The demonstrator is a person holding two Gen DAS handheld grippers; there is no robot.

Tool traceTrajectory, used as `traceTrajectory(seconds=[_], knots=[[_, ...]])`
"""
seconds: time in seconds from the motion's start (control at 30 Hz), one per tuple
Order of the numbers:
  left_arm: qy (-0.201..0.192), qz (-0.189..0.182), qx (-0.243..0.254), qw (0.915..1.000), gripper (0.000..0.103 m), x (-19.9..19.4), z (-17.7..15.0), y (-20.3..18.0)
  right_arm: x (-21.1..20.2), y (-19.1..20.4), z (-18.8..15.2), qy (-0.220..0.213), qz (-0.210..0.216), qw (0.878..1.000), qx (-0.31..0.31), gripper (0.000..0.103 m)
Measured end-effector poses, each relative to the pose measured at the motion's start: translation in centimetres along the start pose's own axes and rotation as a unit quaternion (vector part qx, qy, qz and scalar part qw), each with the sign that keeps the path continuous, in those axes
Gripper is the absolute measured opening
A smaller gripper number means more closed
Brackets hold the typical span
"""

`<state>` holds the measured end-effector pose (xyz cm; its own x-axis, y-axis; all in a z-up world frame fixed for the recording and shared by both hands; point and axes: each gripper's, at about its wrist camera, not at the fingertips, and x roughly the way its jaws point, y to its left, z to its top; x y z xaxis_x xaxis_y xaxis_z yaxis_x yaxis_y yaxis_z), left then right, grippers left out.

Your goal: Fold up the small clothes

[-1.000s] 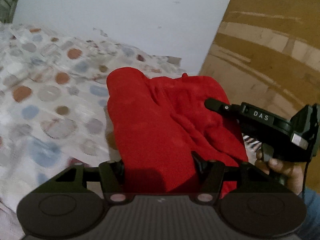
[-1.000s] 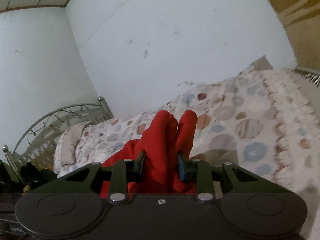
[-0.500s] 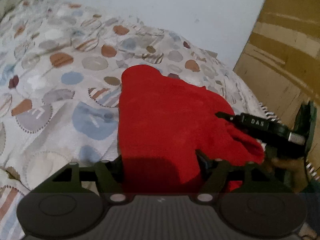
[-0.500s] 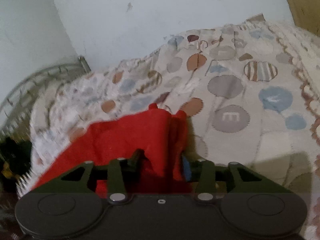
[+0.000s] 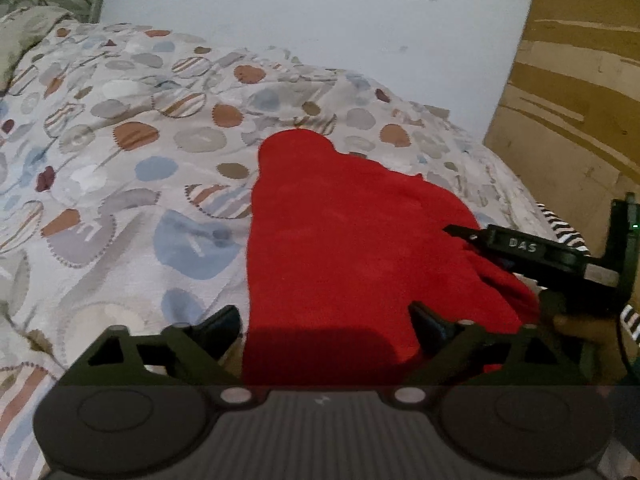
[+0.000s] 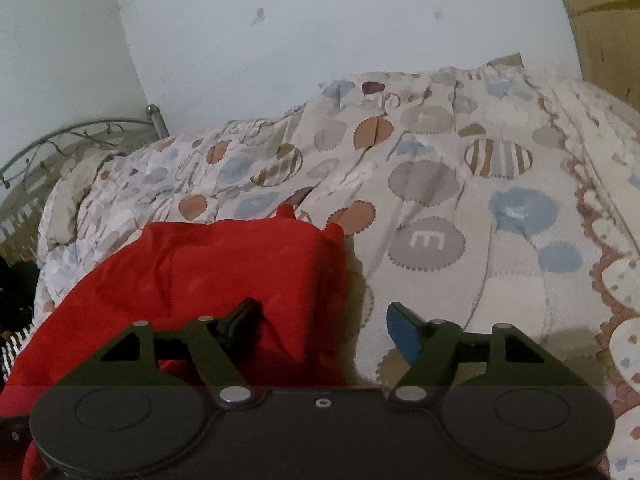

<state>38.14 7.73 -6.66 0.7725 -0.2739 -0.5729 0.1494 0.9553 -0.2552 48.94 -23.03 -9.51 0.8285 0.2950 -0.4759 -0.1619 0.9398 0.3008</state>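
Note:
A red garment [image 5: 352,248] lies folded over on the patterned bedspread [image 5: 120,184]. My left gripper [image 5: 324,320] is open, its jaws spread wide on either side of the garment's near edge. My right gripper [image 6: 324,320] is also open, over the garment's right edge [image 6: 240,264], the cloth lying loose between its fingers. The right gripper also shows in the left wrist view [image 5: 520,248], at the garment's right side.
A pale wall [image 5: 320,12] rises behind the bed. A brown wooden panel [image 5: 572,92] stands at the right. A metal headboard [image 6: 60,148] and a pillow [image 5: 24,36] are at the far left. A striped cloth [image 5: 560,232] lies by the bed's right edge.
Both grippers lowered the garment onto the bedspread and opened, letting go of it. The cloth now lies flat instead of hanging from the jaws.

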Motion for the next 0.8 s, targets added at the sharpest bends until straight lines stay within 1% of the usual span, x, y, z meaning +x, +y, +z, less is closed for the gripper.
traceTrajectory(seconds=[0.03, 0.1, 0.13, 0.2, 0.27, 0.33, 0.43, 0.53, 0.67, 0.8], knots=[[0.000, 0.009, -0.001, 1.0000, 0.100, -0.1, 0.1, -0.1, -0.1, 0.1, 0.1, 0.000, -0.003, 1.000, 0.001, 0.076], [-0.002, 0.030, 0.005, 0.9995, 0.102, -0.3, 0.2, -0.5, -0.3, 0.2, 0.2, 0.001, -0.008, 1.000, 0.006, 0.080], [-0.005, 0.039, 0.009, 0.9992, 0.102, -0.5, 0.3, -0.7, -0.4, 0.3, 0.3, 0.001, -0.012, 1.000, 0.008, 0.084], [-0.016, 0.057, 0.015, 0.9981, 0.102, -1.0, 0.4, -1.3, -0.8, 0.5, 0.4, -0.007, -0.026, 1.000, 0.008, 0.089], [-0.029, 0.077, 0.022, 0.9964, 0.102, -1.5, 0.5, -1.9, -1.6, 1.0, 0.5, -0.022, -0.034, 0.999, -0.001, 0.090], [-0.037, 0.089, 0.026, 0.9950, 0.102, -2.1, 0.6, -2.4, -2.3, 1.4, 0.8, -0.031, -0.039, 0.999, -0.016, 0.093], [-0.043, 0.099, 0.012, 0.9941, 0.102, -3.2, 1.0, -2.7, -3.9, 2.2, 1.4, -0.050, -0.043, 0.997, -0.038, 0.098], [-0.051, 0.107, -0.006, 0.9929, 0.103, -4.6, 1.4, -2.7, -5.7, 3.2, 2.1, -0.070, -0.042, 0.995, -0.059, 0.101], [-0.065, 0.109, -0.016, 0.9918, 0.103, -6.8, 1.8, -3.1, -8.2, 4.7, 2.7, -0.095, -0.045, 0.991, -0.087, 0.102], [-0.091, 0.107, -0.010, 0.9901, 0.103, -9.6, 2.1, -4.0, -11.1, 6.2, 2.8, -0.118, -0.041, 0.987, -0.105, 0.102]])
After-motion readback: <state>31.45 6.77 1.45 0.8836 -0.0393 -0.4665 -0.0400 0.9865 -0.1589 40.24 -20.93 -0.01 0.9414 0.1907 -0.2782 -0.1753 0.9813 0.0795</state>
